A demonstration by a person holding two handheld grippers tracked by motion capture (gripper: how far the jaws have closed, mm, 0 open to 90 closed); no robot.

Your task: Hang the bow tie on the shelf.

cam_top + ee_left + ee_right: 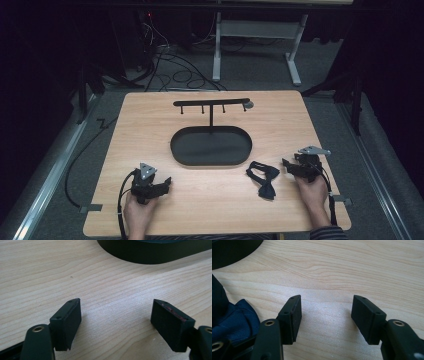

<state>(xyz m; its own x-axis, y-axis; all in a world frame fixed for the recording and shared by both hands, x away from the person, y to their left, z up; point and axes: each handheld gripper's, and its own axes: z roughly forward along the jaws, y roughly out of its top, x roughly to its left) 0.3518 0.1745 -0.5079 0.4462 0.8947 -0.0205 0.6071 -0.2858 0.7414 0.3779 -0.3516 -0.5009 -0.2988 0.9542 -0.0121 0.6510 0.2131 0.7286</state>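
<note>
- The right gripper (289, 167) rests on the wooden table (150, 115) near its right edge, and its jaws stand wide apart with only bare wood between them, so it grasps nothing.
- The left gripper (165, 184) lies at the near left part of the table; its jaws are also spread and empty, as the left gripper view shows.
- One dark blue bow tie (263, 178) lies flat on the table, just beside the right gripper and in front of the right end of the tray; in the right gripper view its cloth (234, 320) shows at the left, beside the left jaw, not between the jaws.
- One black oval tray (181, 150) stands in the middle, and from its far side rises one T-shaped stand (212, 103) with a bar carrying four small hooks, probably made for hanging such things.
- The bow tie is nearer to the right gripper, so this hand seems the one suited to pick it up, while the left waits.
- Counted: two grippers, one bow tie, one tray, one stand.
</note>
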